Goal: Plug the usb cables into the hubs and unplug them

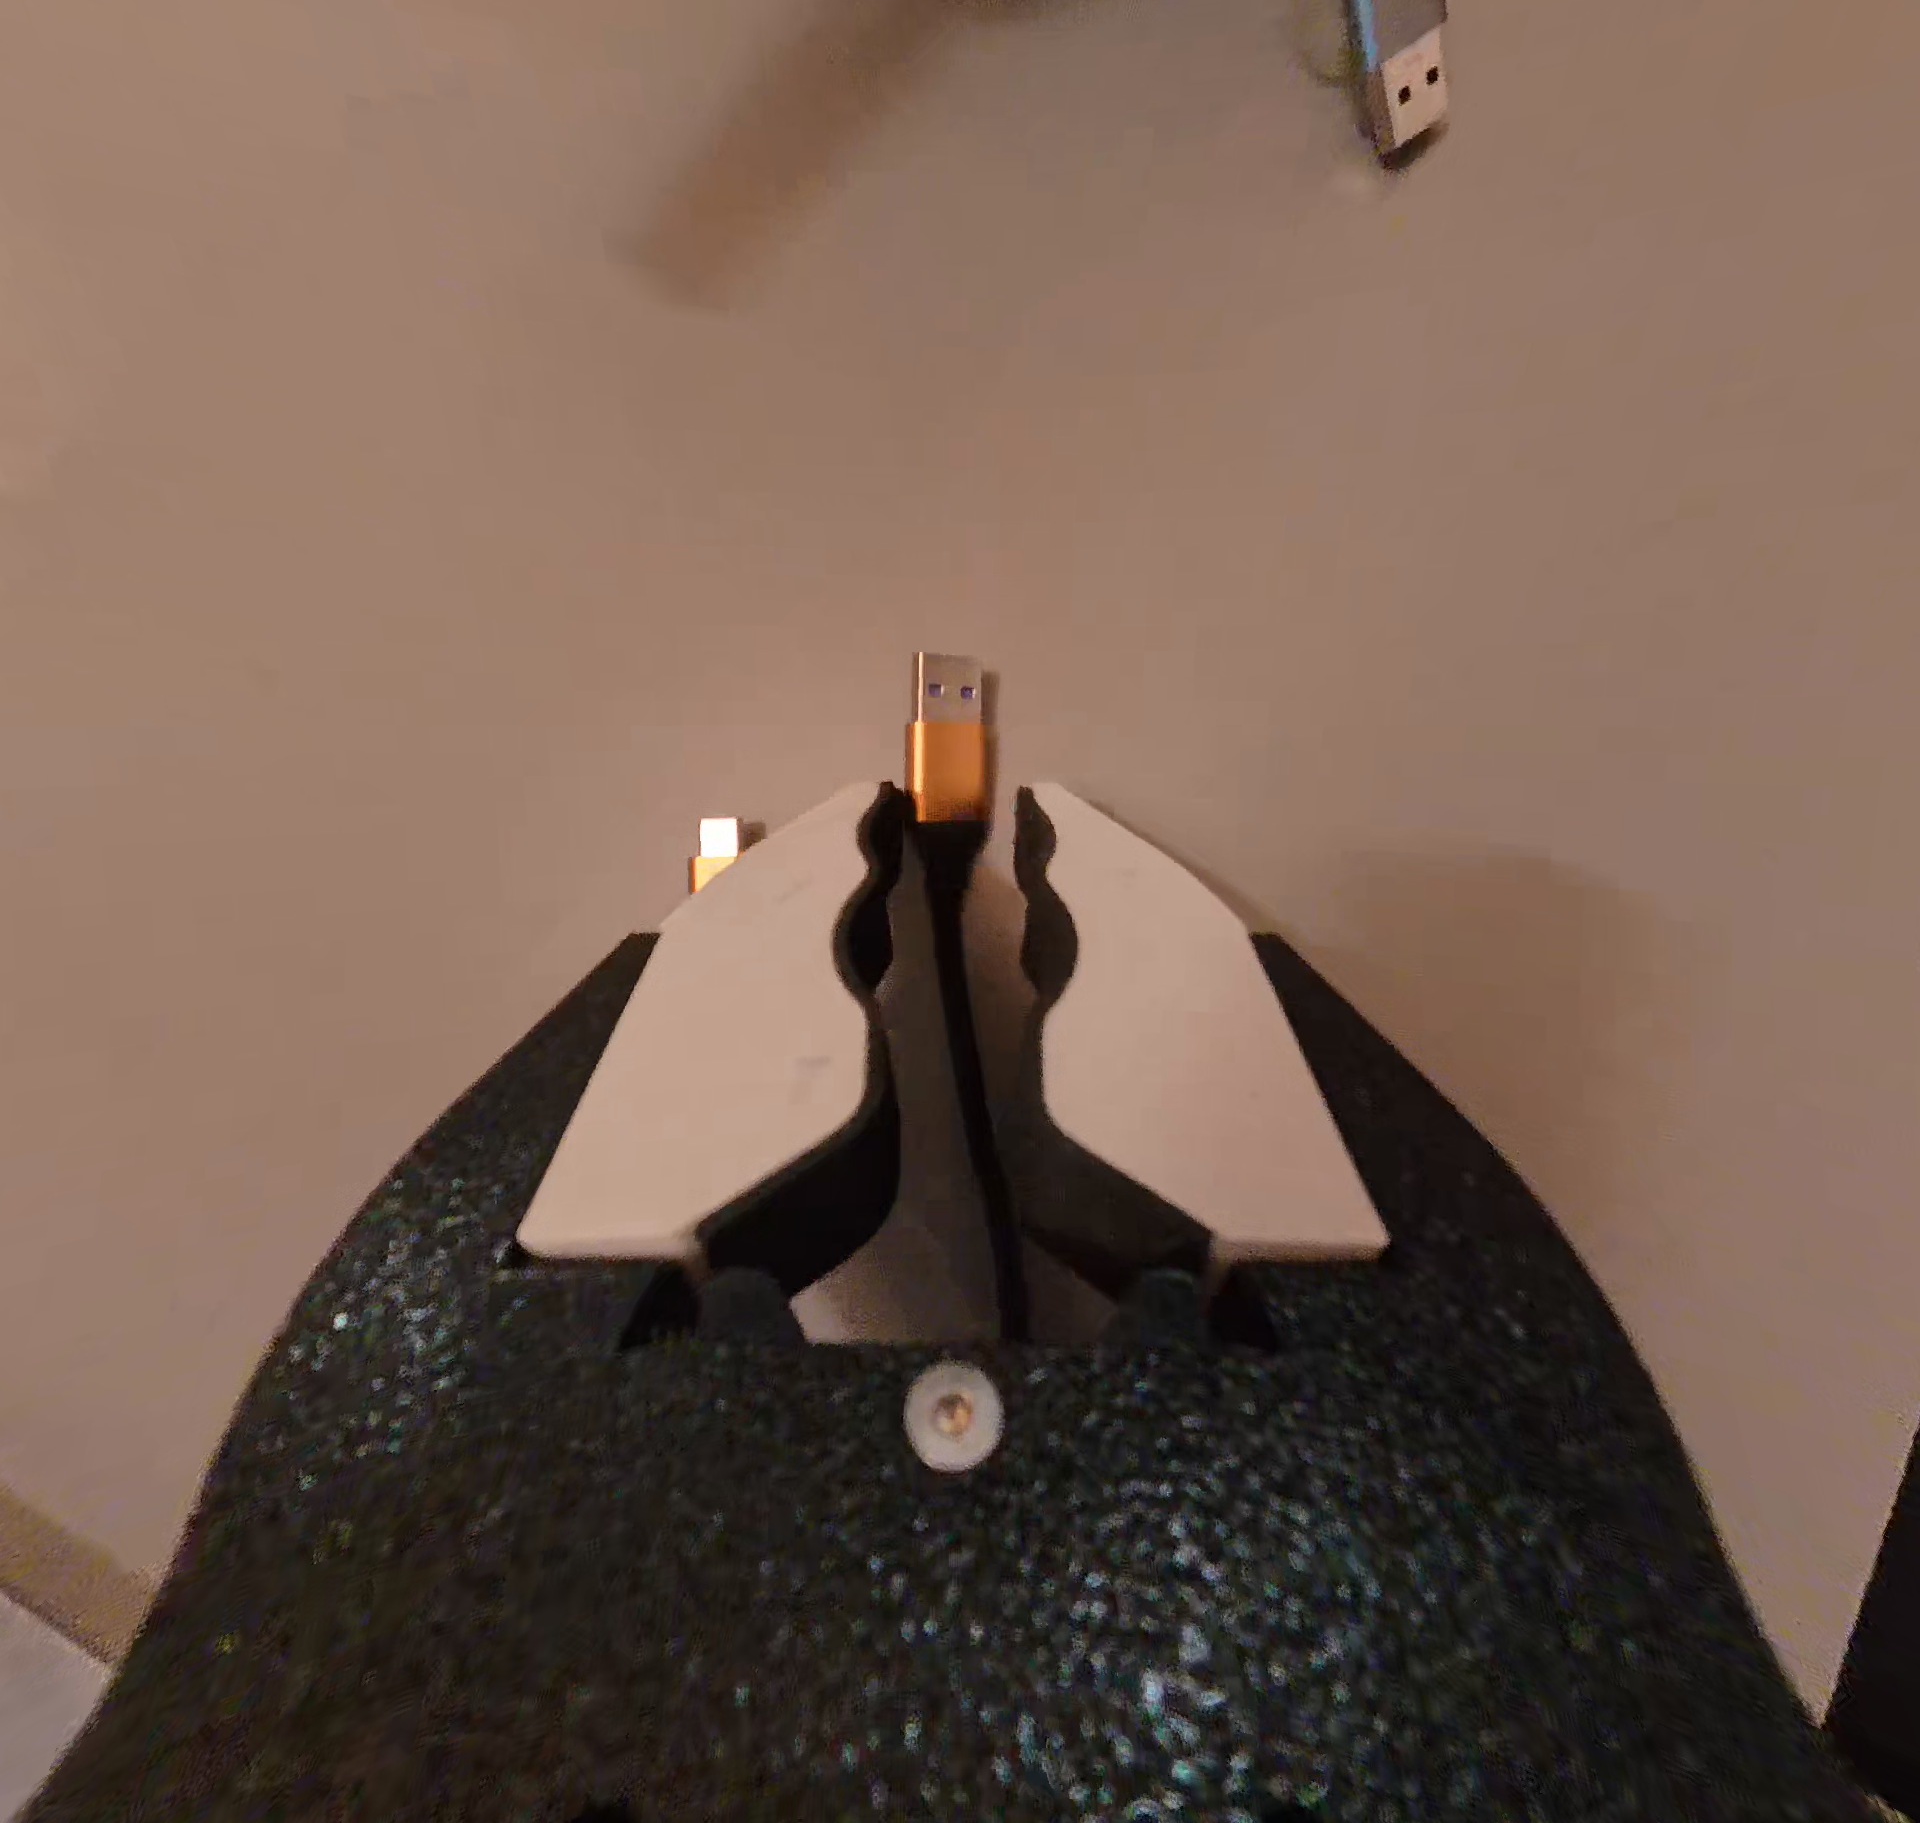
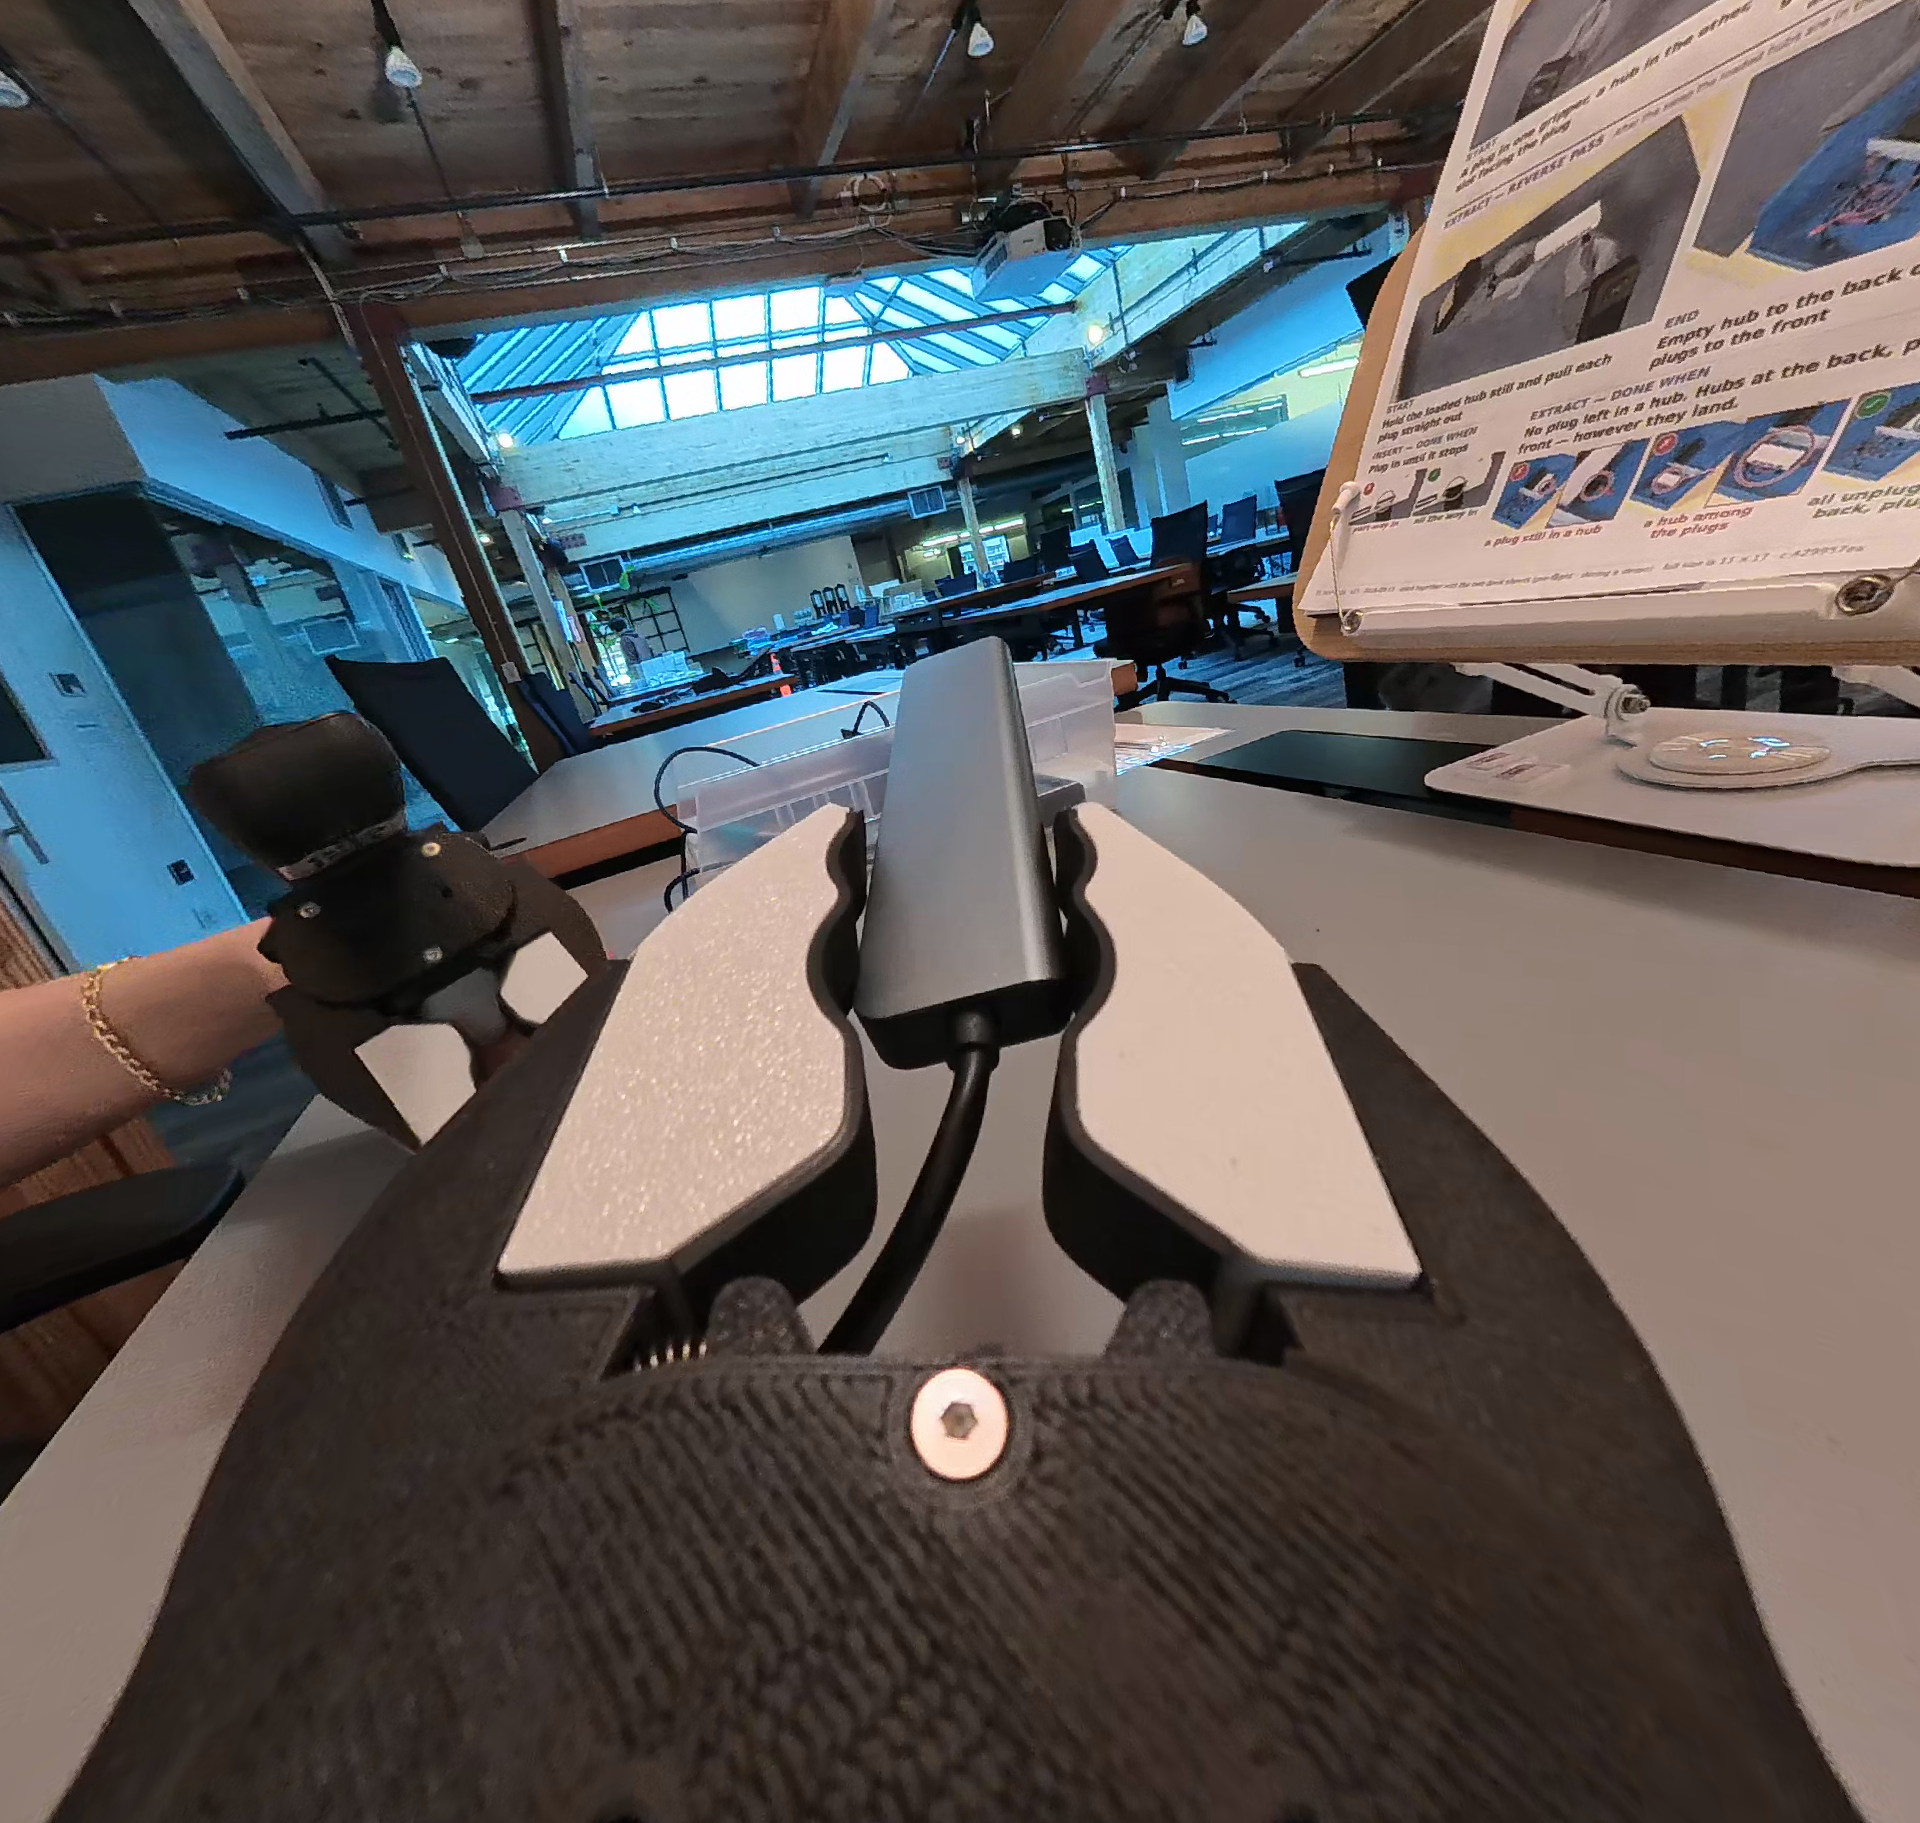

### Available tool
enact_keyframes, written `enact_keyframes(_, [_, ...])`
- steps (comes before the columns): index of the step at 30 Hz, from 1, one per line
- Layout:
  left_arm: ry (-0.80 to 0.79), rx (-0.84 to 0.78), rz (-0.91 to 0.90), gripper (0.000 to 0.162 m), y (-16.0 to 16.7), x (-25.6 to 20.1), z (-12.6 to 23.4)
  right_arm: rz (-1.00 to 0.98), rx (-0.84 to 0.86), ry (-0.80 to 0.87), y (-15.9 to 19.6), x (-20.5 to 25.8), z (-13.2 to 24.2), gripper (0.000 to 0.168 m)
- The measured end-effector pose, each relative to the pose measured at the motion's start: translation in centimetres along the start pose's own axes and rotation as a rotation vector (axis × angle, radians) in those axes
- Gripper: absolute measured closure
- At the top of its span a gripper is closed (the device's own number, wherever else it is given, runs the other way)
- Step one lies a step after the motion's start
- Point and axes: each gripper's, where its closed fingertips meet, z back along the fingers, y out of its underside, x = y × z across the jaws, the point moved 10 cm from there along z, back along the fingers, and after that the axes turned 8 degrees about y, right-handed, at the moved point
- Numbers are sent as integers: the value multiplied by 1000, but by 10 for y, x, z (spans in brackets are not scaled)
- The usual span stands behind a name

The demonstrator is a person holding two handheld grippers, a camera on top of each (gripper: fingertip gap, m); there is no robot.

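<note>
On my left wrist view the tabletop [image 1: 1143, 423] lies bare and wide ahead, with free room on every side of the gripper. The left gripper [image 1: 951, 807] points down at it, its jaws parted a little around an orange plug [image 1: 945, 771] with a silver tip and black cable; I cannot tell whether the fingers press it. A second orange plug [image 1: 717, 854] peeks out just left of the left finger, and a grey plug [image 1: 1397, 59] lies well apart at the far right.

On my right wrist view the right gripper [image 2: 961, 838] is clamped on a dark grey hub [image 2: 961, 817], which tilts upward and forward, its black cable running back between the fingers. The tabletop edge runs down the left; a clear bin [image 2: 769, 797] sits beyond the hub and an instruction board [image 2: 1621, 319] stands at right. My left hand [image 2: 156, 1025] holds the other gripper low at the left edge.
</note>
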Motion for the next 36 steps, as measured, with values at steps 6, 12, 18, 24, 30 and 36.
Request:
enact_keyframes(6, [-57,-68,120,149,-3,7,-9,-20,9,-10,0,-2,-1,133])
enact_keyframes(12, [-146,-73,164,149,-9,3,-11,-55,-5,-19,0,-5,1,133])
enact_keyframes(18, [-4,-409,327,149,-28,5,25,-44,-7,-15,0,-4,1,133])
enact_keyframes(24, [542,-939,373,149,-31,7,59,-42,3,-13,0,-4,-1,133])
enact_keyframes(30, [856,-1155,403,149,-32,4,60,-44,3,-12,0,-5,-1,133])
enact_keyframes(36, [962,-1124,461,149,-26,10,37,-40,2,-11,0,-4,-1,133])
